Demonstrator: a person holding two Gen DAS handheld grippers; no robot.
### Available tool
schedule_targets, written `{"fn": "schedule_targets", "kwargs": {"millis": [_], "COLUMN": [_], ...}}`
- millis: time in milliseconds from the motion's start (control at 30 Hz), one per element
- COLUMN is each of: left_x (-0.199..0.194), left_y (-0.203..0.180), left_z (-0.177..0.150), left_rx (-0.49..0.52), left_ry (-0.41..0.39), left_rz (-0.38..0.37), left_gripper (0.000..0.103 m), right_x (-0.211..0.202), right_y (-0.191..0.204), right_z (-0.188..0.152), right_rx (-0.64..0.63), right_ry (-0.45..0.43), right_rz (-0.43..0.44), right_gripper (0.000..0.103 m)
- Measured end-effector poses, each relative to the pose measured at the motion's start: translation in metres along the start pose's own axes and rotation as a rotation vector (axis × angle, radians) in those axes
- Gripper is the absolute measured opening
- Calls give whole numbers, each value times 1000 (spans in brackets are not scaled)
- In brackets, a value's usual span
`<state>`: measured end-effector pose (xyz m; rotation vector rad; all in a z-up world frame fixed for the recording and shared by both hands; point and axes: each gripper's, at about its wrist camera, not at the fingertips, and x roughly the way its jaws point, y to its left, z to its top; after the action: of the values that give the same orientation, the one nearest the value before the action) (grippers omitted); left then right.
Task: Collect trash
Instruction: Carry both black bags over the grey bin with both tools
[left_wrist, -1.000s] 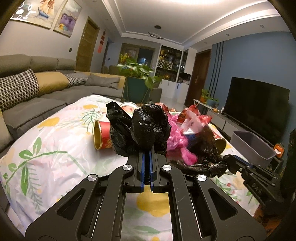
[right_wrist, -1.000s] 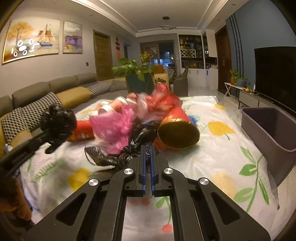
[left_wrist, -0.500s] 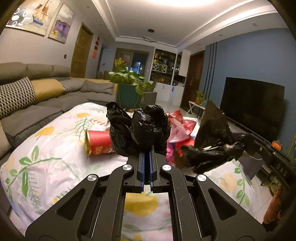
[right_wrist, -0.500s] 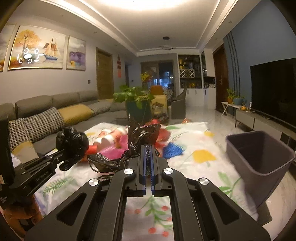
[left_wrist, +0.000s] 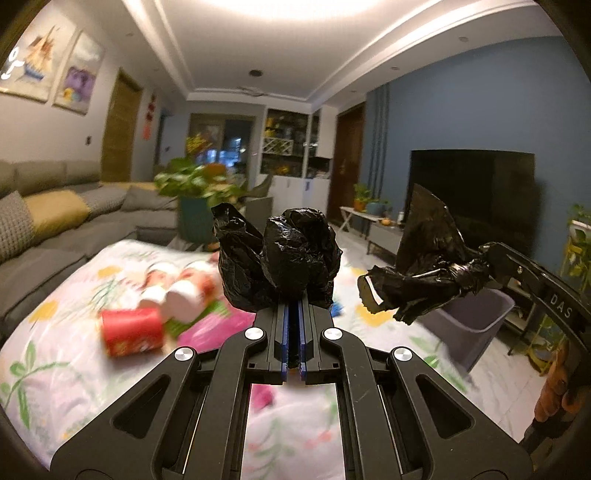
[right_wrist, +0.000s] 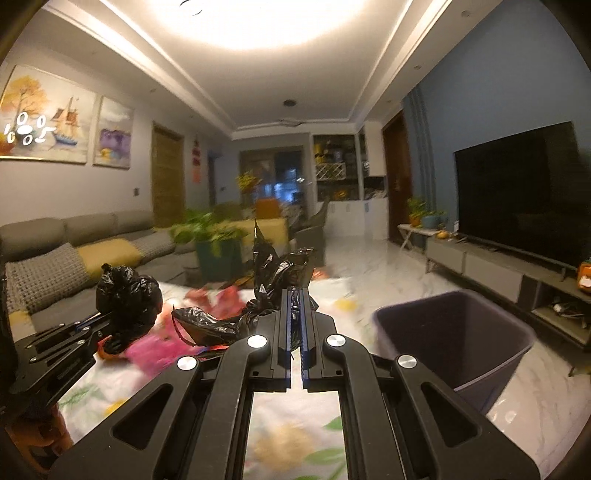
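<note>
Two grippers each clamp crumpled black plastic bag material, lifted above the flower-printed cloth-covered table (left_wrist: 55, 325). The left gripper (left_wrist: 292, 306) pinches a bunched black bag wad (left_wrist: 284, 258); the right gripper (right_wrist: 294, 306) pinches a twisted black bag strip (right_wrist: 236, 321). A grey plastic bin (right_wrist: 454, 343) stands on the floor beside the table's right edge. A blurred red cylindrical can (left_wrist: 133, 332) lies toward the table's left edge.

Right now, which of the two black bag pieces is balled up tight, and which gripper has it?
The black bag wad in the left gripper is a tight ball. The black bag piece in the right gripper trails loose flaps.
</note>
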<state>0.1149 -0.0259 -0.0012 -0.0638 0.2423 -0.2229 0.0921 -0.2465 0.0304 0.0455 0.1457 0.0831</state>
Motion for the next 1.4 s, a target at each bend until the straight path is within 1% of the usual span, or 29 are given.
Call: {"fn": "schedule_targets", "kwargs": {"millis": [167, 200, 400, 467, 600, 700, 833, 1067, 1167, 1400], "left_x": [25, 34, 79, 95, 120, 139, 155, 180, 190, 194], "left_y": [-41, -53, -110, -130, -158, -169, -182, -191, -195, -204], "left_z": [16, 20, 24, 23, 20, 15, 10, 7, 5, 2], "left_rx": [40, 47, 61, 76, 93, 92, 104, 80, 83, 93], "left_ry": [-19, -19, 0, 0, 12, 34, 41, 70, 82, 88], "left_rz": [-91, -121, -237, -262, -310, -354, -381, -420, -421, -412], "left_gripper": [4, 4, 4, 4, 4, 4, 4, 4, 4, 5], "right_x": [2, 3, 7, 9, 18, 23, 32, 44, 47, 53], "right_y": [-40, -51, -100, -114, -131, -140, -152, -160, -160, -161], "right_z": [10, 12, 14, 11, 6, 3, -1, 0, -2, -2], "right_rx": [10, 12, 44, 59, 79, 90, 98, 97, 87, 92], "right_ry": [-37, -42, -60, -61, -54, -44, -32, -12, -8, -1], "right_rz": [-103, -132, -257, -283, -323, -338, -358, -372, -377, -368], "right_gripper": [4, 4, 4, 4, 4, 4, 4, 4, 4, 4]}}
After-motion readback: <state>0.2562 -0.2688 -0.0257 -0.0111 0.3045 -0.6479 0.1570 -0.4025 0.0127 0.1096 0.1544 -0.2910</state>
